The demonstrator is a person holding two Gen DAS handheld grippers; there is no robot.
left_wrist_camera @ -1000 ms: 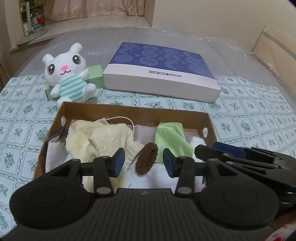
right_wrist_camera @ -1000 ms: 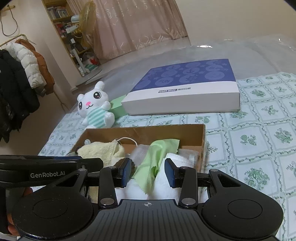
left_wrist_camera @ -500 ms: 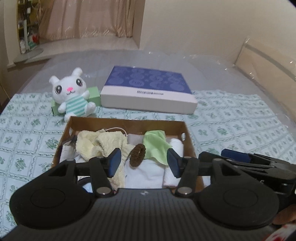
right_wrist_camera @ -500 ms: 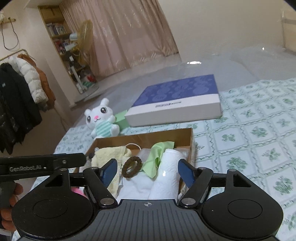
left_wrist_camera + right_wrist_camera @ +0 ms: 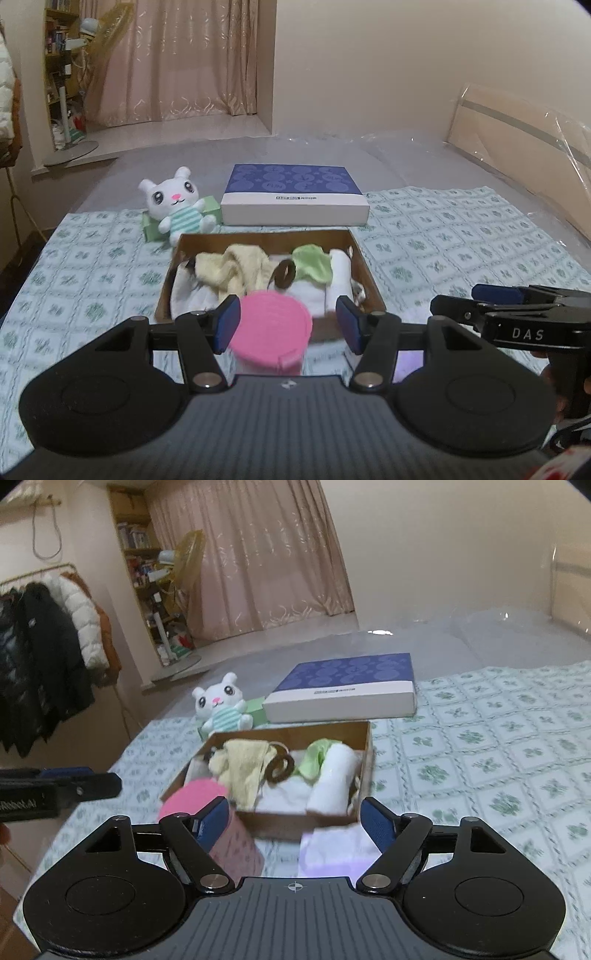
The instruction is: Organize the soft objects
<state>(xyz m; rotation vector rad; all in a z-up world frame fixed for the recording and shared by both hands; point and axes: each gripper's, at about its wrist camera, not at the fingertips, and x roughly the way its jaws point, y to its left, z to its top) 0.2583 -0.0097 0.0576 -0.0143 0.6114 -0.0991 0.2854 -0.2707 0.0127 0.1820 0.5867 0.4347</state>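
A shallow brown cardboard box (image 5: 369, 280) sits on the bed's green-patterned cloth (image 5: 443, 236). It holds a crumpled pale yellow towel (image 5: 232, 269), a brown fuzzy ring (image 5: 284, 274), a lime-green cloth (image 5: 313, 263), a rolled white towel (image 5: 340, 271) and flat white fabric (image 5: 284, 794). Just in front of the box stands a round pink-lidded container (image 5: 273, 328). A white plush bunny (image 5: 176, 206) leans on a green pack behind the box. The left hand-held gripper (image 5: 289, 325) and right hand-held gripper (image 5: 295, 821) are both spreading wider, pinching nothing.
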